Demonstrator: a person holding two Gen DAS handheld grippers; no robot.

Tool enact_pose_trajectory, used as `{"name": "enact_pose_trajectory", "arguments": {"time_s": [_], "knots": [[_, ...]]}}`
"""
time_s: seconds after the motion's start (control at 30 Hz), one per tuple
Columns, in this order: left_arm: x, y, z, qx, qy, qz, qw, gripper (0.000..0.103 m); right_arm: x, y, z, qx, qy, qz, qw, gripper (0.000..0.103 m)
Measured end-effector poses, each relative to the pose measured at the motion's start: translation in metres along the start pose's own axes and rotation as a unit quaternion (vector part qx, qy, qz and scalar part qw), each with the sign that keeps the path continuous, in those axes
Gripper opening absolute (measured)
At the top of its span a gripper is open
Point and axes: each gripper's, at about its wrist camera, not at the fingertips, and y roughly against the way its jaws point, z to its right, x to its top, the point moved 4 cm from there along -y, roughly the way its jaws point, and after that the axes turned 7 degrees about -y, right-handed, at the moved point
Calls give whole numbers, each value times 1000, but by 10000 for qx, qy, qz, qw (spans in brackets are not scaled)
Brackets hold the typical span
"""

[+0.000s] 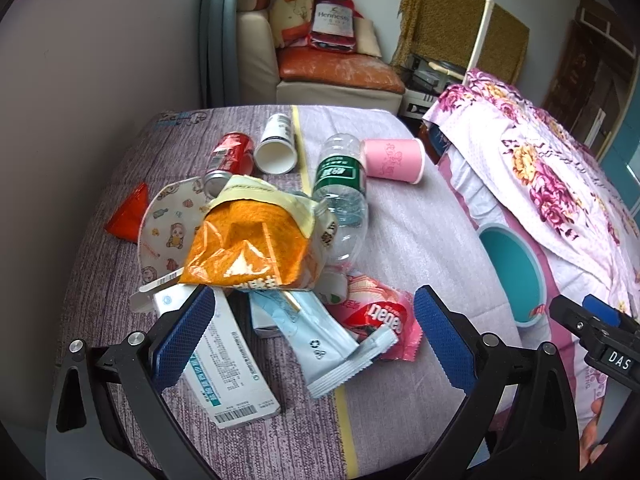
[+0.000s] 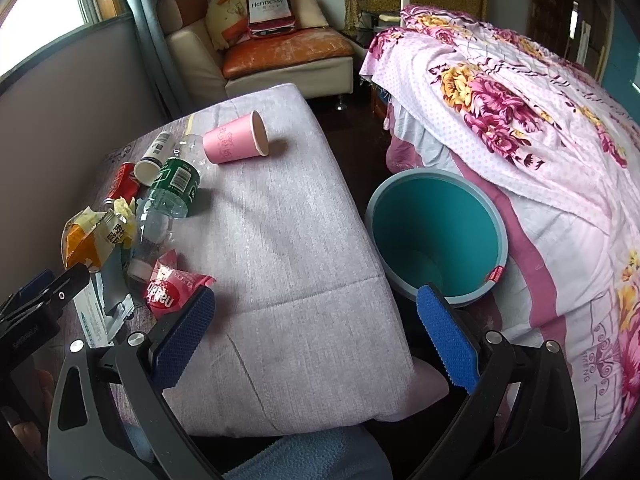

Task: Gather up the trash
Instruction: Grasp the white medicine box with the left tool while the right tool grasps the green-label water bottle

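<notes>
Left gripper (image 1: 314, 334): hovering wide over trash pile (image 1: 256, 256).
Right gripper (image 2: 316, 336): gaping wide, holding nothing.
Bin (image 2: 500, 236): standing beside bed (image 2: 520, 120).

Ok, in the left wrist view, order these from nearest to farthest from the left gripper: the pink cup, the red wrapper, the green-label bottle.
From the left gripper:
1. Red wrapper, just ahead between the fingers, slightly right.
2. Green-label bottle, lying mid-pile, farther up the bed.
3. Pink cup, on its side beyond the bottle, to the right.
</notes>
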Motion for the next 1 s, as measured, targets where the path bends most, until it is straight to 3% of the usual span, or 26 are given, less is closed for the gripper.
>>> {"name": "enact_pose_trajectory", "arguments": {"time_s": [0.23, 0.43, 0.67, 0.87, 0.97, 1.0], "knots": [[-11, -7, -43, 254, 402, -256, 9985, 99, -1, -12, -9, 154, 69, -245, 9996, 97], [-45, -25, -93, 381, 1005, -742, 9914, 99, -3, -24, -18, 303, 129, -406, 9986, 97], [-69, -56, -92, 235, 1201, -1301, 9839, 99, -7, -40, -34, 448, 249, -668, 9964, 97], [-78, -73, -96, 242, 1243, -1508, 9804, 99, -8, -51, -41, 452, 253, -876, 9948, 97], [-80, -69, -100, 194, 1241, -1367, 9826, 99, -9, -55, -47, 453, 307, -952, 9940, 97], [-81, -68, -102, 126, 1245, -1330, 9832, 93, -9, -57, -50, 452, 334, -975, 9936, 97]]}}
